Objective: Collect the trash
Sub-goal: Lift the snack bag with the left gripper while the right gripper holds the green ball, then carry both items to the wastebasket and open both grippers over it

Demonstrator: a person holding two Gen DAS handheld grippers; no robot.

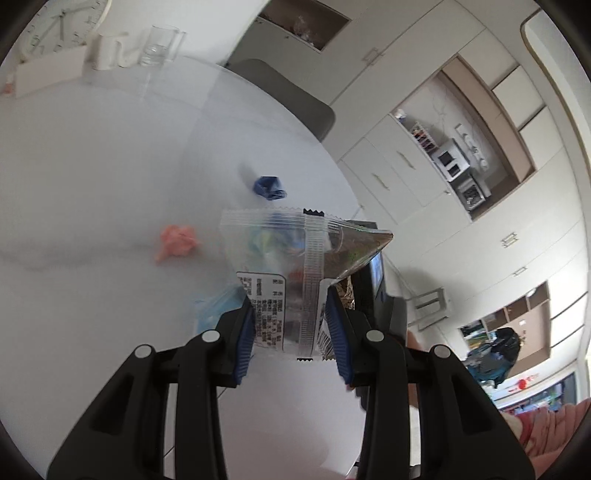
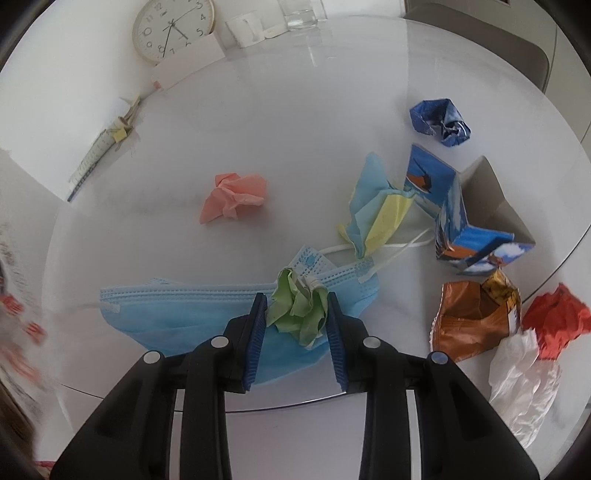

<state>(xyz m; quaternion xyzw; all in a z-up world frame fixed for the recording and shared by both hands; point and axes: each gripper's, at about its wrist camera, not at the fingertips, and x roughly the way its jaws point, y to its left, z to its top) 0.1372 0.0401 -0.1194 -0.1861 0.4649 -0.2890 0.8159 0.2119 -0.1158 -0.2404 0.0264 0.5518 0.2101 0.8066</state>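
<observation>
1. White cabinets and open shelves fill the room behind a round white table [image 2: 280,122], which carries a clock [image 2: 173,27], a glass [image 2: 299,14] and a scatter of trash.

2. Left gripper [image 1: 291,317]: its jaws are narrowed onto a clear plastic wrapper [image 1: 291,251], pinching its lower part. The wrapper stands up between the pads, lifted clear of the table, so this piece counts as picked up but not yet binned.

3. Right gripper [image 2: 295,321]: its jaws are closed in on a green paper wad [image 2: 301,306], which sits between the pads directly over a blue face mask [image 2: 184,310] near the table's front edge. Whether the wad is already off the mask cannot be told.

4. No bin or bag shows in either view, so nothing visible confirms that any trash has been disposed of.

5. Left on the table:
   - a pink paper ball [image 2: 232,197], alone near the middle;
   - a blue wrapper ball [image 2: 439,122] toward the far right;
   - a blue-and-yellow mask [image 2: 376,206], beside a torn blue carton [image 2: 461,221];
   - a brown foil packet [image 2: 472,321], a red paper ball [image 2: 557,321] and a white tissue [image 2: 521,380] by the right rim.

6. Judgement: the job looks early; two pieces are in hand, and most of the litter is yet to be gathered.
</observation>
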